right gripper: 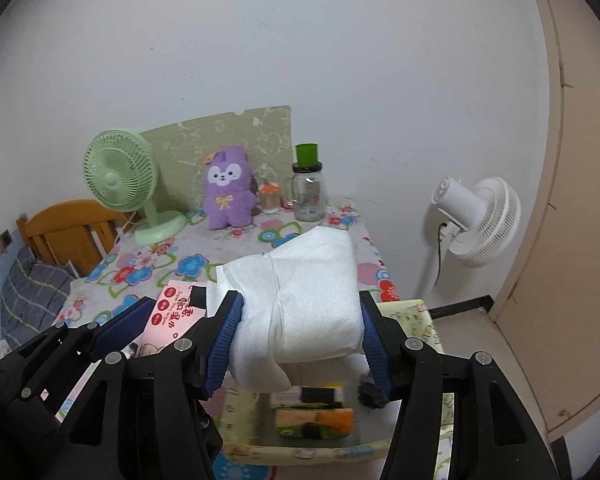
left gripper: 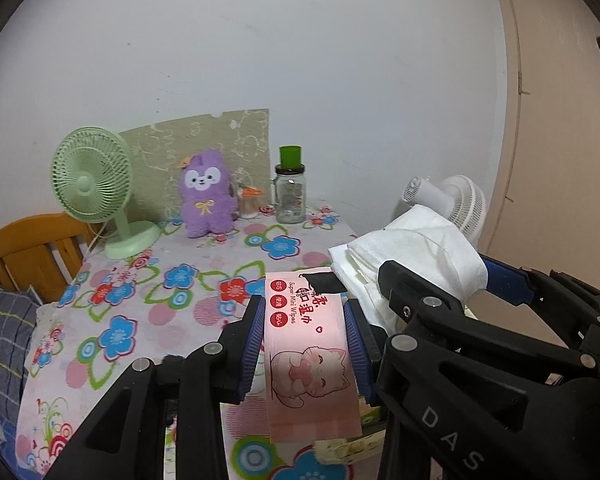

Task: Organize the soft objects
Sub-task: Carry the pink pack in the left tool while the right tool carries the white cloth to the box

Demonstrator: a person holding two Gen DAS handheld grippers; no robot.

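Wipes pack (left gripper: pixel 308 344) sits clamped between the left gripper (left gripper: pixel 302 344) fingers at lower centre; tissue bundle (right gripper: pixel 300 304) is squeezed by the right gripper (right gripper: pixel 300 344), above the storage box (right gripper: pixel 416 312). Lower both gently, level, releasing inside it.

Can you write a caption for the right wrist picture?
Right hand-held gripper holds a white tissue bundle above an open box.
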